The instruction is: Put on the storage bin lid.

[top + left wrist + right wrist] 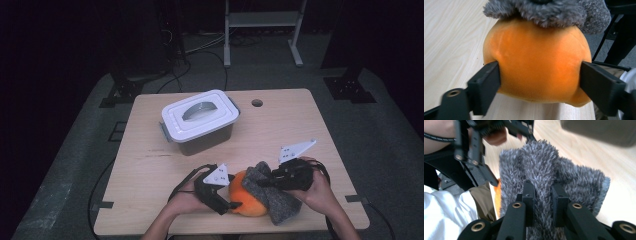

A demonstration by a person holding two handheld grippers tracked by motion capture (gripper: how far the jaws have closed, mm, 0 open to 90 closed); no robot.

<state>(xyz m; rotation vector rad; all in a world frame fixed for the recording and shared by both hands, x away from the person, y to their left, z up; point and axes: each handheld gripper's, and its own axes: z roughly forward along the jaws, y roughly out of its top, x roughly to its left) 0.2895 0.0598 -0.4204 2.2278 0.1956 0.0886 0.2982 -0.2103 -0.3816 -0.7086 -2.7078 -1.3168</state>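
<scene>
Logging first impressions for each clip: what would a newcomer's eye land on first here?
The bright orange plush ball at the table's near edge, clamped at both sides by the left hand-held gripper. The right hand-held gripper pinches a fold of the fuzzy grey cloth draped over the ball. Farther back stands a lidded white box.
</scene>
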